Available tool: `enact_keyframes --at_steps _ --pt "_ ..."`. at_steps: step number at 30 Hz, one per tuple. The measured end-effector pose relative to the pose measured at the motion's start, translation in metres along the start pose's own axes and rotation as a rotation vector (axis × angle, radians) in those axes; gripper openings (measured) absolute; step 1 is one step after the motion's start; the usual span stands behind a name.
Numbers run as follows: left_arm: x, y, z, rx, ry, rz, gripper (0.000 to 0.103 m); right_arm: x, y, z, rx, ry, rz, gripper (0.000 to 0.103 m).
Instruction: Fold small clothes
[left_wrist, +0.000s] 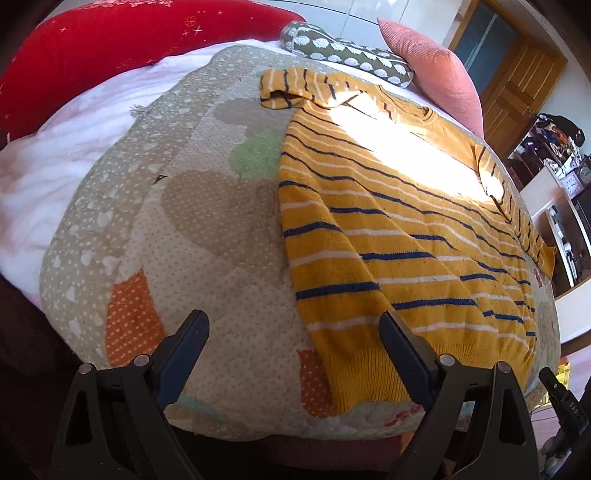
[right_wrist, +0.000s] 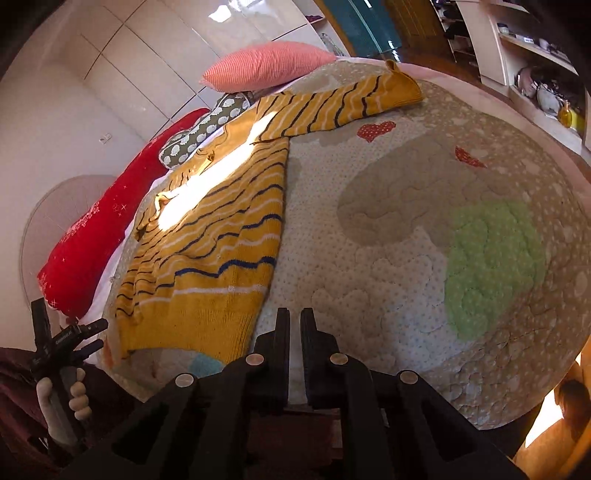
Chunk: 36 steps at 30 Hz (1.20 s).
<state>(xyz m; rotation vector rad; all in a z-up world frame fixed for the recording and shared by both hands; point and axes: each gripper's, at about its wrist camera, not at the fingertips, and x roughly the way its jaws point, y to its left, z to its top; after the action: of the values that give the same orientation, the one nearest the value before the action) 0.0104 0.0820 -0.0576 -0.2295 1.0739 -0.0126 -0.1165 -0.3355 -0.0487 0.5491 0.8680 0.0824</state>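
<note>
A small mustard-yellow sweater (left_wrist: 399, 236) with white and navy stripes lies spread flat on a patchwork quilt (left_wrist: 207, 236), hem toward me, sleeves out to the sides. My left gripper (left_wrist: 291, 325) is open and empty, its right finger over the hem's near left corner. In the right wrist view the sweater (right_wrist: 218, 236) lies to the left, one sleeve (right_wrist: 343, 103) stretched to the far right. My right gripper (right_wrist: 295, 317) is shut and empty, just right of the hem corner, above the quilt (right_wrist: 406, 229). The left gripper (right_wrist: 62, 339) shows at the lower left, held in a hand.
A red bolster (left_wrist: 110, 48), a green patterned cushion (left_wrist: 351, 55) and a pink pillow (left_wrist: 436, 70) lie along the far side of the bed. A wooden door (left_wrist: 517, 88) and shelves (left_wrist: 554, 166) stand to the right. The quilt's near edge drops off below the grippers.
</note>
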Motion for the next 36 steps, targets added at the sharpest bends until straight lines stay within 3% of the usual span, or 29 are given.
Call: enact_keyframes --at_steps 1,3,5,7,9,10,13,18,24,26,28,29,30,33,36 --pt "0.007 -0.005 0.002 0.02 0.011 0.014 0.093 0.001 0.004 0.003 -0.016 -0.002 -0.001 0.007" --pt "0.012 -0.012 0.002 0.042 0.025 0.051 0.07 0.005 0.019 0.014 -0.06 -0.005 -0.004 0.007" --pt "0.009 -0.01 0.001 0.03 0.022 0.041 0.068 0.012 0.041 0.03 -0.11 -0.002 0.02 0.008" --pt "0.001 -0.004 -0.002 0.008 0.008 0.05 0.068 0.024 0.065 0.05 -0.146 0.009 0.082 0.021" --pt "-0.01 0.002 -0.007 0.004 -0.01 0.062 0.068 0.045 0.09 0.073 -0.156 0.038 0.15 0.064" --pt "-0.017 0.004 -0.01 0.005 -0.022 0.059 0.068 0.059 0.103 0.085 -0.155 0.057 0.181 0.066" --pt "-0.035 0.015 -0.013 0.008 -0.078 0.05 0.073 0.108 0.145 0.125 -0.146 0.103 0.233 0.066" --pt "-0.042 0.044 -0.008 -0.052 -0.116 0.028 0.074 0.21 0.192 0.195 -0.048 0.152 0.217 0.066" --pt "-0.035 0.081 -0.006 -0.12 -0.119 0.02 0.074 0.313 0.195 0.248 0.061 0.16 -0.035 0.066" --pt "-0.032 0.093 -0.008 -0.138 -0.12 0.026 0.074 0.331 0.189 0.257 0.103 0.15 -0.061 0.064" --pt "-0.029 0.105 -0.009 -0.16 -0.115 0.037 0.074 0.337 0.195 0.266 0.095 0.119 -0.053 0.043" --pt "-0.026 0.11 -0.01 -0.174 -0.11 0.039 0.074 0.34 0.202 0.271 0.068 0.126 -0.054 0.016" --pt "-0.024 0.115 -0.01 -0.185 -0.107 0.038 0.074 0.339 0.214 0.274 0.03 0.122 -0.063 0.008" --pt "-0.021 0.125 -0.009 -0.208 -0.112 0.044 0.074 0.326 0.271 0.271 -0.139 0.092 -0.014 0.007" --pt "-0.022 0.132 -0.008 -0.226 -0.12 0.047 0.074 0.313 0.345 0.244 -0.317 0.12 0.112 0.007"
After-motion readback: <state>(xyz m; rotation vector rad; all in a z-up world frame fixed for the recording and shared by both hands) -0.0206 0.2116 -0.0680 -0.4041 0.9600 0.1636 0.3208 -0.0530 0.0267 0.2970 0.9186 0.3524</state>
